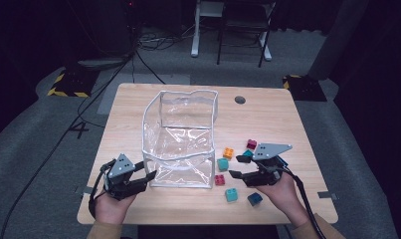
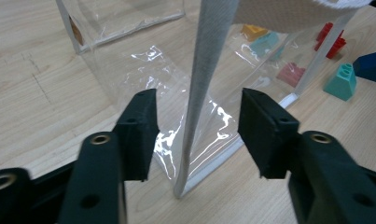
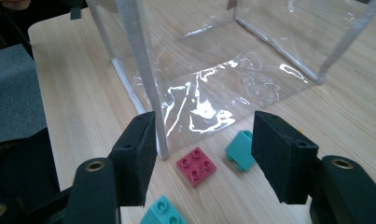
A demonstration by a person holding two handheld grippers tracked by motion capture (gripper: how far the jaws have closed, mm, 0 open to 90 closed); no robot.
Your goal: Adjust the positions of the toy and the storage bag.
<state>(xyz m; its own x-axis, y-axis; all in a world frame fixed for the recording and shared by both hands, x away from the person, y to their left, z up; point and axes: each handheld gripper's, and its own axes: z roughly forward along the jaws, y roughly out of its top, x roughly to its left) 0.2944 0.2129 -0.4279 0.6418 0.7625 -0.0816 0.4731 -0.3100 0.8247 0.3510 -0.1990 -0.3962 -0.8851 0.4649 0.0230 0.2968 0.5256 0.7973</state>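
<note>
A clear plastic bag with white trim stands open-topped in the middle of the wooden table. My left gripper is at its near left corner. In the left gripper view the jaws stand on either side of the bag's white corner seam, with a gap on both sides. My right gripper hovers open at the bag's near right corner, above a red brick and a teal brick. Nothing sits between the right gripper's jaws.
Several loose bricks lie right of the bag: orange, magenta, teal, dark blue. A small dark round hole is near the table's far edge. Cables and a chair base are on the floor beyond.
</note>
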